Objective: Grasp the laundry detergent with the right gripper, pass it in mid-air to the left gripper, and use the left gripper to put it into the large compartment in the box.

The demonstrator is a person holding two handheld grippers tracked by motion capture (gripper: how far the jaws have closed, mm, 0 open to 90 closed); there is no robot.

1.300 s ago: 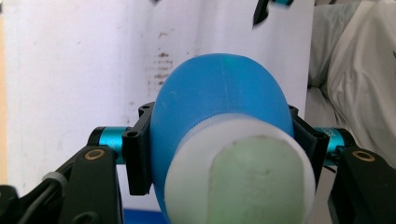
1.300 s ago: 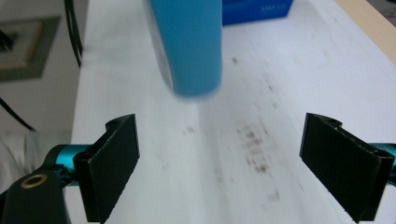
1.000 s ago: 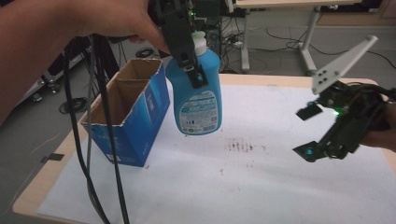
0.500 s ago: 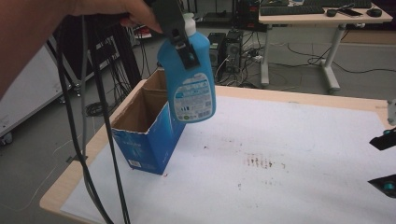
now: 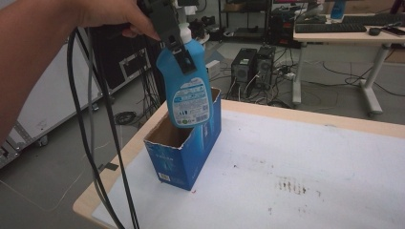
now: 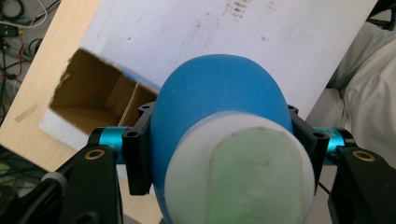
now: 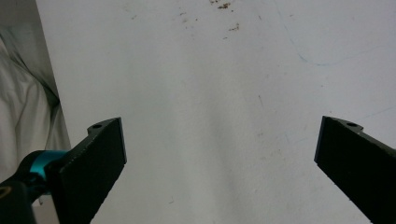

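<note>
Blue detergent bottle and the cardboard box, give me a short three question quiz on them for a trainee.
1. True or false: the left gripper is shut on the blue detergent bottle.
2. Where does the bottle hang? A) flat on the white table sheet B) in the air over the open blue cardboard box C) beside a keyboard
3. In the right gripper view, what state is the right gripper in, and what lies between its fingers?

Key:
1. True; it clamps the bottle just below the white cap.
2. B
3. Open, with nothing between them; stained white sheet beyond.
</note>
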